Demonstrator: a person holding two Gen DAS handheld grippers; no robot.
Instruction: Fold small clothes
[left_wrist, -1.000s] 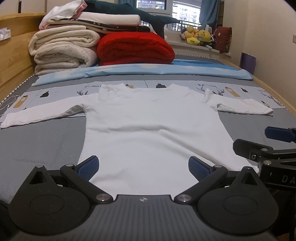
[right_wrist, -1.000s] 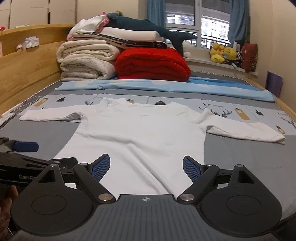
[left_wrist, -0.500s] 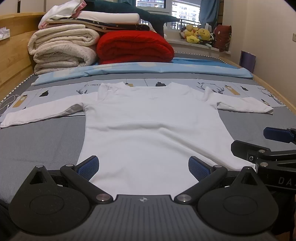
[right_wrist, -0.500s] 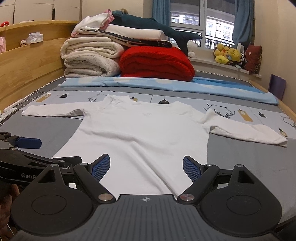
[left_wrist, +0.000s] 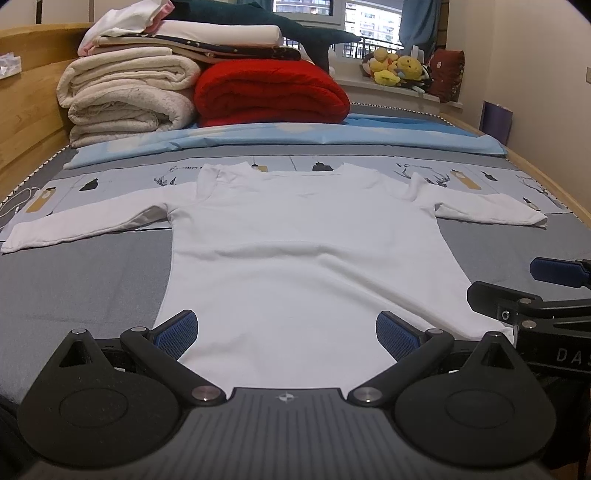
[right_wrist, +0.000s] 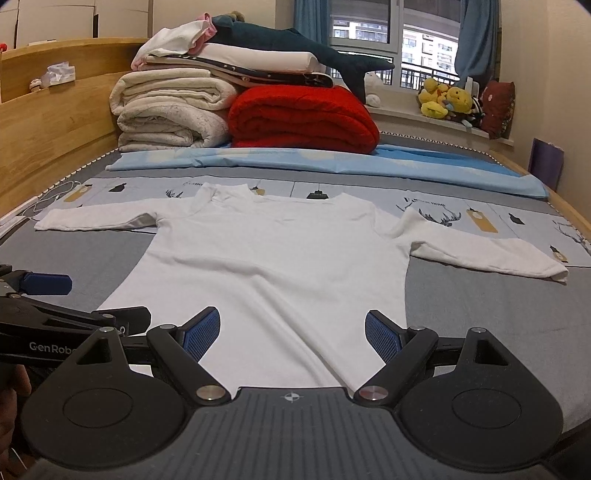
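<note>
Across the middle of the bed, a small white long-sleeved top (left_wrist: 306, 258) lies flat, front or back up I cannot tell. Its neck points toward the far edge, its hem toward the near edge where both tongs wait. Both sleeves are spread sideways: left sleeve (left_wrist: 85, 229) reaching toward the left edge, right sleeve (right_wrist: 487, 254) toward the right edge.

Handling, judged: thin knit, light, limp. It will drape and sag from any single pinch and may drag on the sheet rather than slide. No stiffness to carry a fold, so two holds at once serve best. Not fragile.

Where to take hold, judged: cuff ends first, each sleeve lifted and laid inward over the body; then the two hem corners, carried up to the shoulders. Pinch at seams or doubled edges, where the cloth is thickest.

Tongs: left gripper (left_wrist: 288, 332) has its jaws wide, nothing between them, poised over the hem. Right gripper (right_wrist: 291, 332) is likewise wide and empty, just beside it.

Outward: grey printed bedsheet (left_wrist: 92, 280) beneath, pale blue cover (right_wrist: 332, 162) beyond the neck, folded red blanket (right_wrist: 303, 122) and cream blankets (left_wrist: 125, 96) stacked at the far end.
</note>
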